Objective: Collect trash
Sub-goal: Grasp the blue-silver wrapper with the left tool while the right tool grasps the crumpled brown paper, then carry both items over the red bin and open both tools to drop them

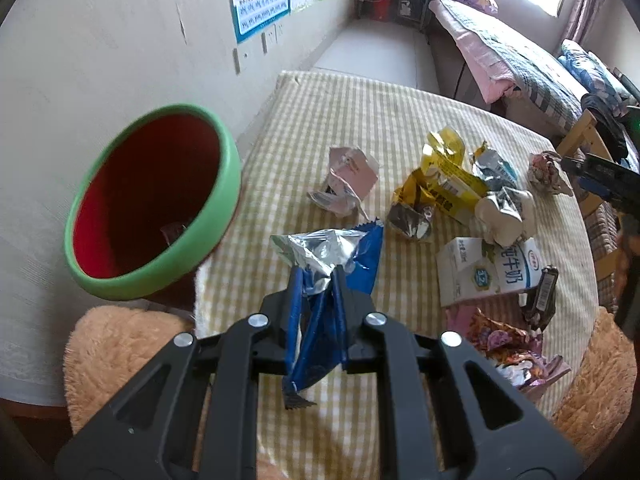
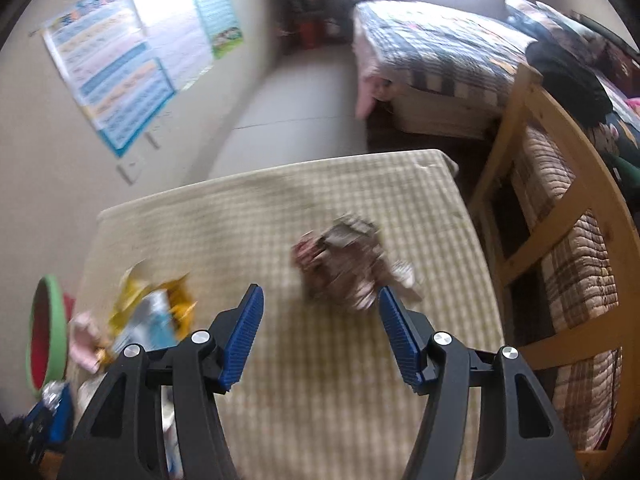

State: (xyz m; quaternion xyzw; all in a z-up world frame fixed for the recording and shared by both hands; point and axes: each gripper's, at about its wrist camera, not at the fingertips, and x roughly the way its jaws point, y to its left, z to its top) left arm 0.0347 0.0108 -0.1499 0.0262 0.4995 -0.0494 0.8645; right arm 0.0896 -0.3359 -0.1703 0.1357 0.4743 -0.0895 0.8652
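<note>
My left gripper [image 1: 317, 276] is shut on a blue and silver wrapper [image 1: 332, 252] and holds it above the checked tablecloth [image 1: 360, 112], just right of the green bin with a red inside [image 1: 156, 200]. My right gripper [image 2: 320, 300] is open and empty above the table, with a crumpled brown and pink wrapper [image 2: 344, 264] just beyond its fingertips. That wrapper shows in the left wrist view [image 1: 546, 170] at the table's right edge, next to the right gripper [image 1: 600, 176]. The bin shows at the far left of the right wrist view [image 2: 46, 332].
More trash lies on the table: a pink wrapper [image 1: 348, 184], yellow wrappers [image 1: 440, 176], a milk carton [image 1: 488, 272], a dark wrapper [image 1: 542, 296], a purple wrapper [image 1: 508, 348]. A wooden chair [image 2: 560, 240] stands right of the table. A bed [image 2: 440, 52] lies beyond.
</note>
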